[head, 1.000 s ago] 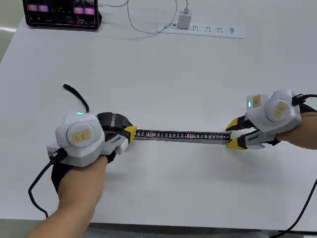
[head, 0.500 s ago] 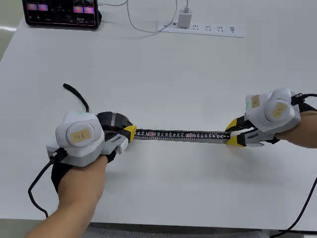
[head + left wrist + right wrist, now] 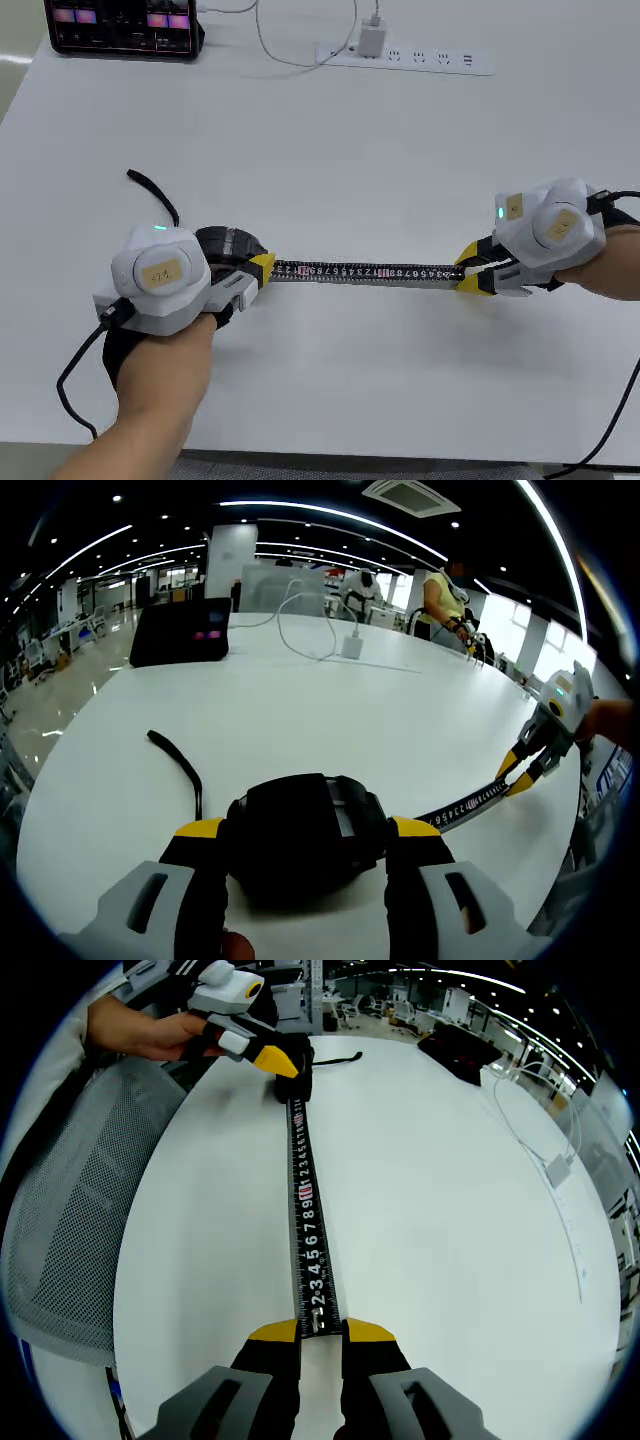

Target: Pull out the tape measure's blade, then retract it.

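Note:
A black tape measure case [image 3: 232, 247] [image 3: 303, 830] [image 3: 296, 1077] rests on the white table with my left gripper [image 3: 262, 268] [image 3: 310, 828] shut on it. Its dark blade [image 3: 368, 272] [image 3: 309, 1241] [image 3: 468, 806] with white numbers stretches across the table to the right. My right gripper [image 3: 470, 269] [image 3: 321, 1331] is shut on the blade's tip, its yellow-tipped fingers pinching the end. A black wrist strap [image 3: 155, 192] [image 3: 180, 764] trails from the case toward the far left.
A white power strip [image 3: 415, 60] with a charger and cable lies at the table's far edge. A dark device with lit screen [image 3: 122, 25] [image 3: 183, 631] stands at the far left. A grey mesh chair [image 3: 75, 1190] is beside the near edge.
The right gripper's jaws have closed from a wider gap onto the blade's tip. The left gripper and case have stayed put.

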The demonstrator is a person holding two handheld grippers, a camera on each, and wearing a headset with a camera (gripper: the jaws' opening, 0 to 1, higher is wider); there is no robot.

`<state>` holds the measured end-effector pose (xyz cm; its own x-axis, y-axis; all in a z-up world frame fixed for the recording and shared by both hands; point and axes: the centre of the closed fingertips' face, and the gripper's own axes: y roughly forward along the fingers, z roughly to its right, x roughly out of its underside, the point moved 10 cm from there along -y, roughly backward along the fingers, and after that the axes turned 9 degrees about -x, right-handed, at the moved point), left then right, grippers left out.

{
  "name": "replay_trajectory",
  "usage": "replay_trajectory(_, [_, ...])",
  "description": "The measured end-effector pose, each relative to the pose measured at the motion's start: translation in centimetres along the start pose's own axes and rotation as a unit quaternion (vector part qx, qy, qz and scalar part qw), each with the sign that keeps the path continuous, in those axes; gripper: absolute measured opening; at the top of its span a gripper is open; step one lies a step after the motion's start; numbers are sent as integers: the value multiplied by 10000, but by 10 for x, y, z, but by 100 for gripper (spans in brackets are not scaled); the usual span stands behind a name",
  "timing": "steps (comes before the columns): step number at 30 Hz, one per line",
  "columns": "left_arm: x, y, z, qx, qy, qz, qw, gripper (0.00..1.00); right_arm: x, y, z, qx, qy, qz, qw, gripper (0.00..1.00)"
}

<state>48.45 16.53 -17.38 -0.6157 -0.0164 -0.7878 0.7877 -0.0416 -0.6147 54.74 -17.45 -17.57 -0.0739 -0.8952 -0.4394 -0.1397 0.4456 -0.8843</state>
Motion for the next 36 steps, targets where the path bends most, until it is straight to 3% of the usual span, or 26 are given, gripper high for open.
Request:
replay_trajectory(22, [-2, -1, 0, 3, 73, -167, 9998, 56, 1, 0, -1, -16, -34, 4, 10000, 10])
replay_trajectory(36, [-2, -2, -1, 29, -20, -198, 9998, 57, -12, 2, -1, -12, -101, 123, 9999, 10])
